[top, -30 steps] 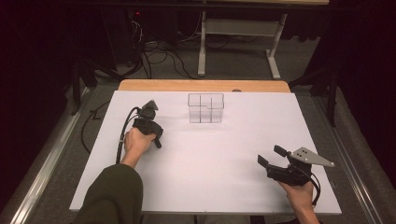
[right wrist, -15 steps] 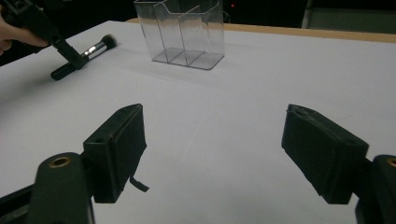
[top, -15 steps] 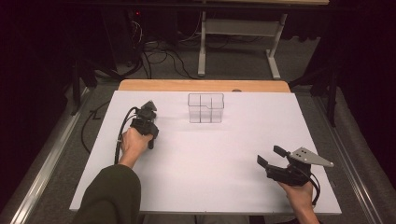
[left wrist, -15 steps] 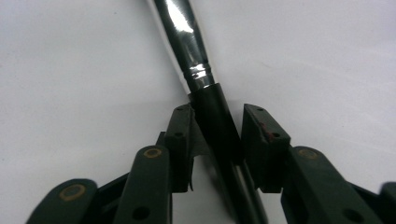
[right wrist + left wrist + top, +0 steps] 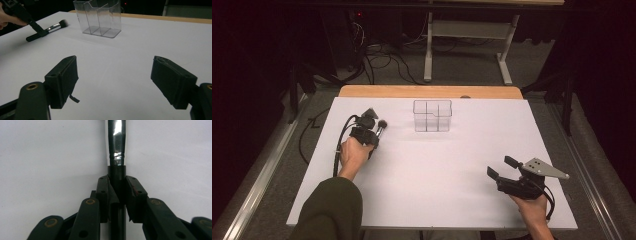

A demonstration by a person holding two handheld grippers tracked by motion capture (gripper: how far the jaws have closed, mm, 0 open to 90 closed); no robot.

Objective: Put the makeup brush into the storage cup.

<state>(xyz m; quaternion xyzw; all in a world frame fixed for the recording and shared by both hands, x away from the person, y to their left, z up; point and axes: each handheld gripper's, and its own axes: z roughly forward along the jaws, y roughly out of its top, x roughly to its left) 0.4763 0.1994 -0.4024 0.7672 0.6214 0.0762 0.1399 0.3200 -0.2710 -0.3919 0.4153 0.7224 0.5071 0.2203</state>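
Note:
A makeup brush with a black handle, a silver ferrule and a dark bristle head lies on the white table top at the back left. My left gripper has just been closing, and its pads now press the black handle from both sides. The high view has the left gripper pointing down at the table. Seen from the right gripper view, the brush is far off to the left, held by the left gripper. My right gripper rests near the front right, open, nothing between its jaws.
A clear plastic organizer with several compartments stands at the back middle, and it also appears ahead in the right gripper view. A wooden desk edge runs behind the white top. Cables and a metal stand lie on the floor beyond.
The left gripper's jaws have come together from wide apart onto the brush handle. Both hands have stayed where they were.

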